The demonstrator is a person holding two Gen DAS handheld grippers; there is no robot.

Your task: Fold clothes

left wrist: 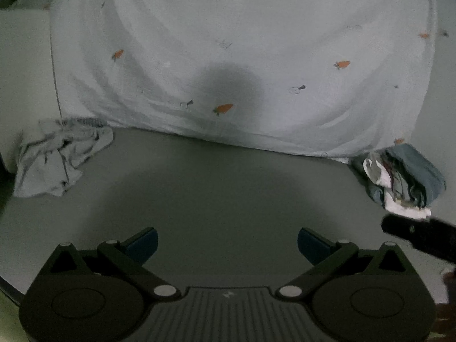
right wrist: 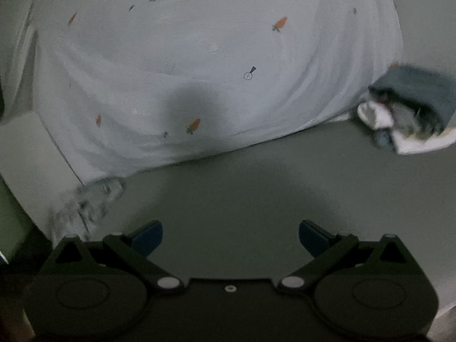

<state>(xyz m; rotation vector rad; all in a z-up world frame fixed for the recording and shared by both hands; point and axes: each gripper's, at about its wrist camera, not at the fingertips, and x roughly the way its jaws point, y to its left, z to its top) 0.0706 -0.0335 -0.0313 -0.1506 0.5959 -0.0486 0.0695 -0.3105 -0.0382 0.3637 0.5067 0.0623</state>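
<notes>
A crumpled pale grey garment with dark stripes lies at the left on the grey surface; the right wrist view shows it blurred at lower left. A stack of folded clothes, blue-grey and white, sits at the right, also in the right wrist view. My left gripper is open over bare surface, nothing between its blue-padded fingers. My right gripper is open too and holds nothing. A dark part of the right gripper shows just below the stack in the left wrist view.
A pale sheet printed with small orange carrots drapes down behind the surface and fills the back of both views. A light wall or panel stands at far left.
</notes>
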